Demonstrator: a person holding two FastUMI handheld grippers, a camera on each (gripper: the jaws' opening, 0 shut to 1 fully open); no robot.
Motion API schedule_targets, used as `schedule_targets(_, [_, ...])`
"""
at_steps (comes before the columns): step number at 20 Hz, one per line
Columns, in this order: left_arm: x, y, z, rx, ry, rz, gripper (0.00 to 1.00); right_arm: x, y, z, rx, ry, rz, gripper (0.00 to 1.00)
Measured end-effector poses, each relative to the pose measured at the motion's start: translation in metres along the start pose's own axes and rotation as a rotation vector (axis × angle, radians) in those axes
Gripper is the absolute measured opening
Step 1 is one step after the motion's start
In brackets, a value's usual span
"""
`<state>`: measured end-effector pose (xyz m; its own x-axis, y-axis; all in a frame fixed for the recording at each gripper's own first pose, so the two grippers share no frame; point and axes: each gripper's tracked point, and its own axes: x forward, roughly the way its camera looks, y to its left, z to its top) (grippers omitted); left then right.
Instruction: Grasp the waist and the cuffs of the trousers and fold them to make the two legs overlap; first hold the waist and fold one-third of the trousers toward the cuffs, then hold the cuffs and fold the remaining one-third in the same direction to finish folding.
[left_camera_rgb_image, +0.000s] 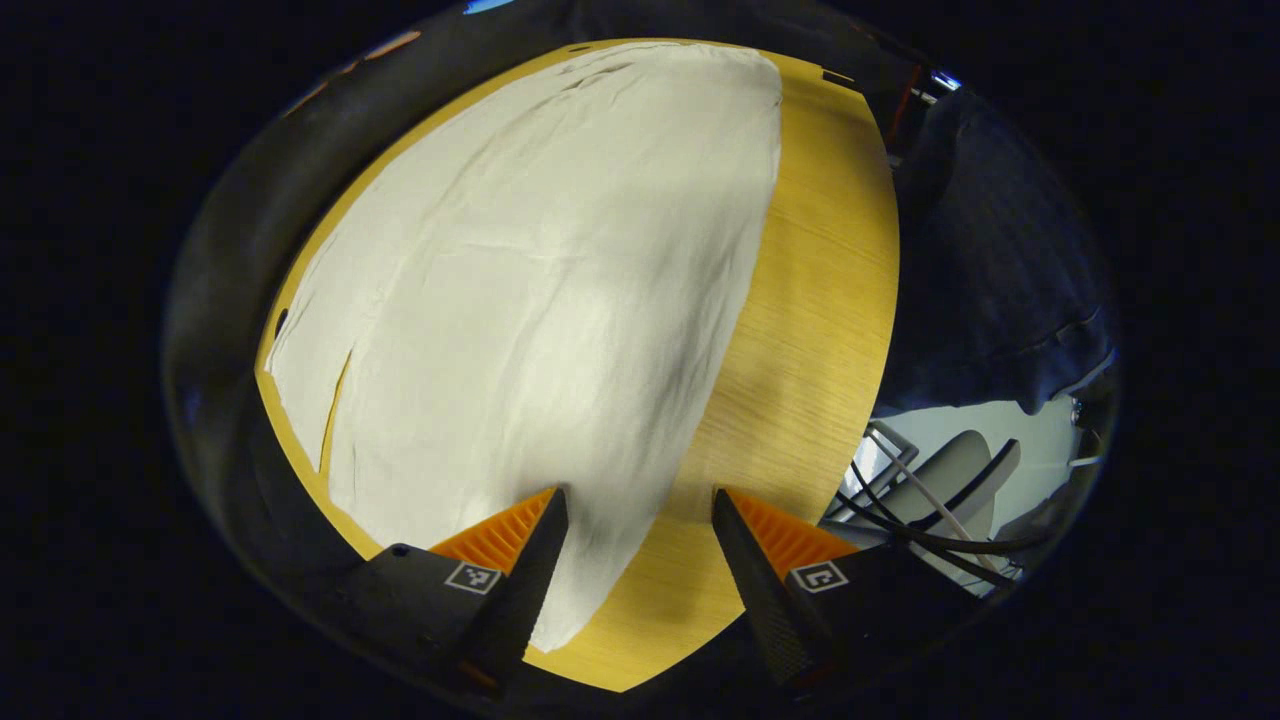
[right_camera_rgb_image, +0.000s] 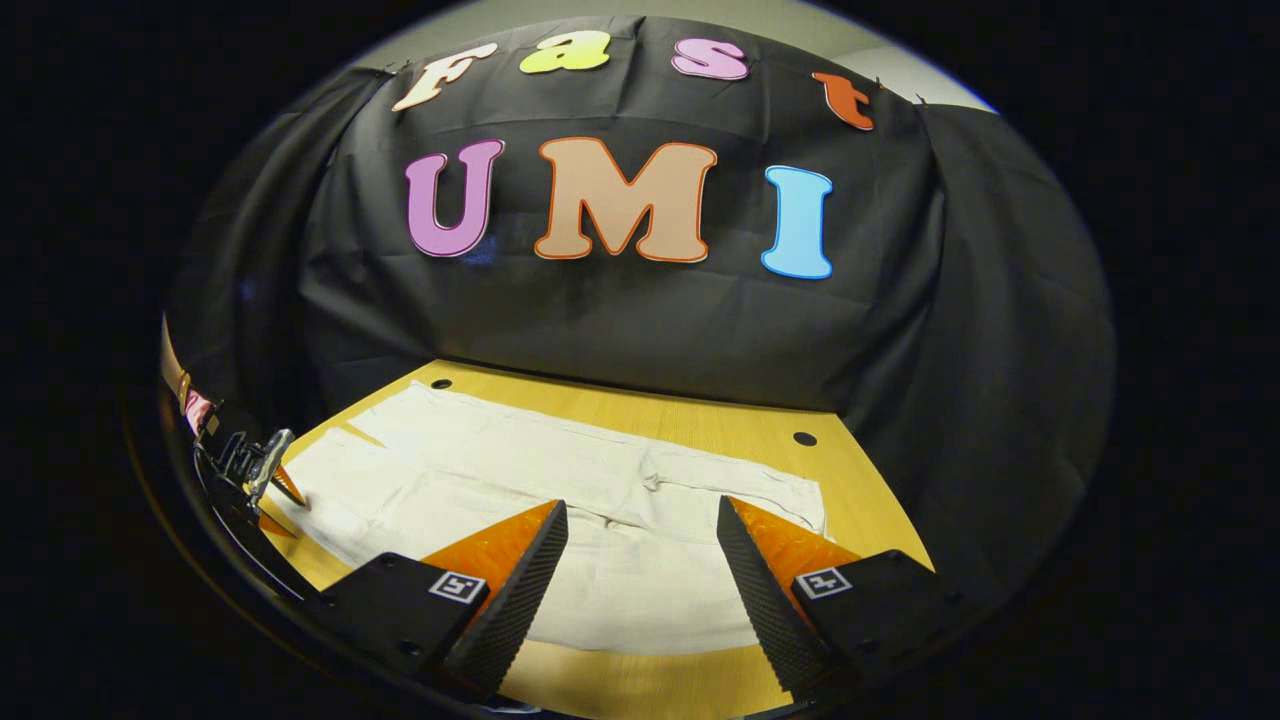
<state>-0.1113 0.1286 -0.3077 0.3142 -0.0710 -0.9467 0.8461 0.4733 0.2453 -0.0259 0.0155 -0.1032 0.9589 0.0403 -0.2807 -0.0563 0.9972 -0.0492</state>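
Hovering with jaws spread wide and nothing between them, the left gripper (left_camera_rgb_image: 640, 520) hangs over one end of the pale trousers (left_camera_rgb_image: 540, 300), and the right gripper (right_camera_rgb_image: 640, 535), equally open and empty, faces their near long edge. The trousers lie flat and spread along the wooden table (left_camera_rgb_image: 820, 300), reaching toward its far edge. Folding looks not yet begun: next, each gripper must descend and pinch waist and cuffs.
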Motion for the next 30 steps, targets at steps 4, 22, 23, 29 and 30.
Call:
schedule_targets(4, [0.006,0.0,0.001,0.007,0.025,-0.049,0.86,0.001,0.007,-0.004,0.006,0.013,0.013,0.96])
schedule_targets(22, [0.014,0.023,0.007,0.031,0.166,-0.06,0.0,0.027,0.014,-0.043,-0.069,0.123,0.145,0.96])
schedule_targets(23, [0.016,0.023,0.006,0.029,0.164,-0.063,0.0,0.026,0.016,-0.05,-0.097,0.141,0.17,0.96])
schedule_targets(29, [0.02,0.025,0.009,0.029,0.18,-0.053,0.0,0.022,0.017,-0.111,-0.324,0.314,0.346,0.98])
schedule_targets(30, [0.02,0.024,0.009,0.022,0.183,-0.053,0.0,0.018,0.011,-0.124,-0.383,0.349,0.377,0.98])
